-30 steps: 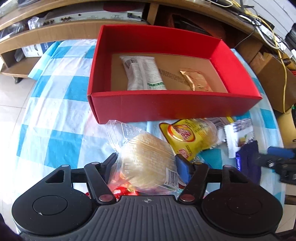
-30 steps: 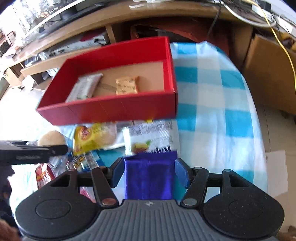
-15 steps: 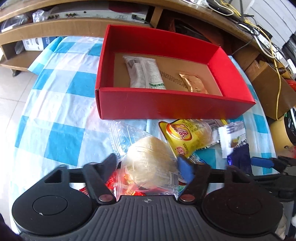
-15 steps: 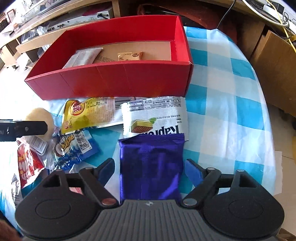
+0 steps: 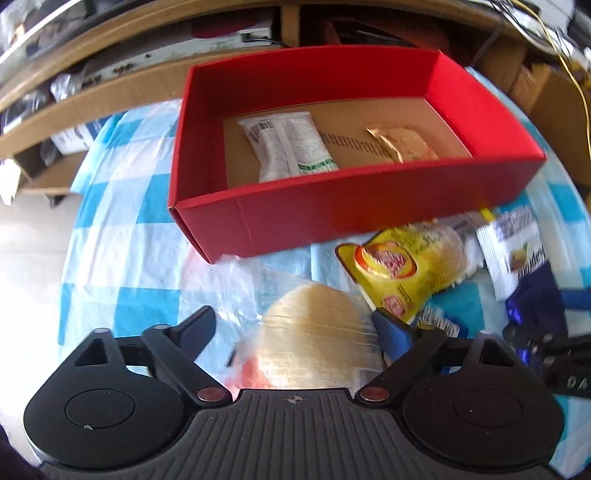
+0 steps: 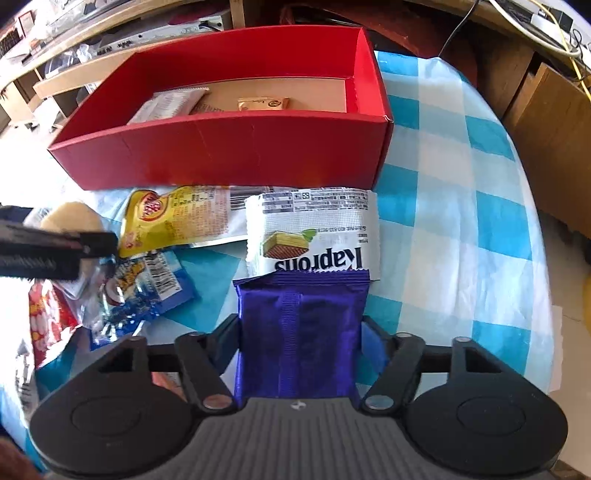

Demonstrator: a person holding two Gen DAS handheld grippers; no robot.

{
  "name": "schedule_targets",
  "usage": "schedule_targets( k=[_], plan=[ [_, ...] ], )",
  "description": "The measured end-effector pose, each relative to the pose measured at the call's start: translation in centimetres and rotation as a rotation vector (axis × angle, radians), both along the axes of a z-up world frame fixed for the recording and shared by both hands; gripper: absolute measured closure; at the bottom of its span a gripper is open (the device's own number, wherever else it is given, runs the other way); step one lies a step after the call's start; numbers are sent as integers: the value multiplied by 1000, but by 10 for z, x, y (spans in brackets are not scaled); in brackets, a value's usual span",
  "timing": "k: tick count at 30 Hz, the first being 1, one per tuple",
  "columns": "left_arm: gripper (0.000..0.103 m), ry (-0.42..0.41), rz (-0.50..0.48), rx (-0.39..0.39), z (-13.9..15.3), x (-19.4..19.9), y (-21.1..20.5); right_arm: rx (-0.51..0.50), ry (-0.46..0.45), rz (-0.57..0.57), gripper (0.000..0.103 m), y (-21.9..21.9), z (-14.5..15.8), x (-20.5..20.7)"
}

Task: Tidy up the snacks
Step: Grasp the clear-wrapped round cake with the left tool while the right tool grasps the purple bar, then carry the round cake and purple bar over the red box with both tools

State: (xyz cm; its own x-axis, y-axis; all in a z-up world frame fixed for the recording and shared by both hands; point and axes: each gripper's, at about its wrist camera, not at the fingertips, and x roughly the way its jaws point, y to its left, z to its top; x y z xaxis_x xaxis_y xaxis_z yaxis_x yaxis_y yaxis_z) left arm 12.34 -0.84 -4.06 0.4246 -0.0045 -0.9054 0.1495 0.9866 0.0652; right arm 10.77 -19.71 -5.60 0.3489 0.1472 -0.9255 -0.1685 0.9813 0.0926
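In the left wrist view the left tool (image 5: 293, 328) stands over a round bun in a clear bag (image 5: 314, 347). The bun sits between its fingers, the right finger (image 5: 391, 332) close against the wrapper and the left finger (image 5: 195, 328) clear of it — the jaws are spread and not pressing. Above, in the middle of the frame, the red box (image 5: 332, 210) rests on the blue-and-white checked cloth (image 5: 122, 221) of the bench, holding a white packet (image 5: 291, 147) and a gold packet (image 5: 402, 144) on its cardboard floor. A yellow snack bag (image 5: 399, 266) lies just right of the bun, below the box's front wall.

In the right wrist view the right tool (image 6: 299, 339) has a purple packet (image 6: 299, 332) between its fingers and its jaws are closing; the fingers flank the packet's edges, and whether they press yet I cannot tell for sure, though they look to be touching it. The purple packet's upper end overlaps a white wafer packet (image 6: 314, 229) that lies just below the box's front wall. To the left lie the yellow bag, a blue packet (image 6: 147, 288) and a red-and-white bag (image 6: 44, 317) in a loose heap, crowding the space beside the purple packet. The left tool reaches in at the left edge, over the bun. A wooden shelf unit (image 6: 110, 33) stands behind the bench, along the top of the frame.
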Motion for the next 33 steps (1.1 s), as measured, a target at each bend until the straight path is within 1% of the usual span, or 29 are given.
schedule_targets(
  k=[2,4,7,9,11,14,18,29,33],
  plan=[
    [25,17,-27,6,1,-3,-2,2,-5,5,32,1,2,-2],
    [27,15,-37,20,2,-7,-1,12,-18,8,33,2,7,-3],
    [31,19,-33,5,5,-10,1,34,-43,0,34,-1,17,-6],
    [34,27,-22,-22,6,-10,5,46,-56,-7,34,-3,23,-7],
    [34,30,-11,-53,8,-10,8,56,-65,-13,34,-5,26,-9],
    [35,15,1,-77,15,-14,10,67,-76,-20,34,-7,29,-10],
    [35,-4,-4,-115,23,-18,9,81,-89,-25,34,-9,35,-11],
    [35,-36,-36,-130,34,-23,-3,95,-127,-24,34,-5,46,-7],
    [35,-44,-44,-125,36,-24,-6,94,-134,-14,34,-2,48,-7]
  ],
)
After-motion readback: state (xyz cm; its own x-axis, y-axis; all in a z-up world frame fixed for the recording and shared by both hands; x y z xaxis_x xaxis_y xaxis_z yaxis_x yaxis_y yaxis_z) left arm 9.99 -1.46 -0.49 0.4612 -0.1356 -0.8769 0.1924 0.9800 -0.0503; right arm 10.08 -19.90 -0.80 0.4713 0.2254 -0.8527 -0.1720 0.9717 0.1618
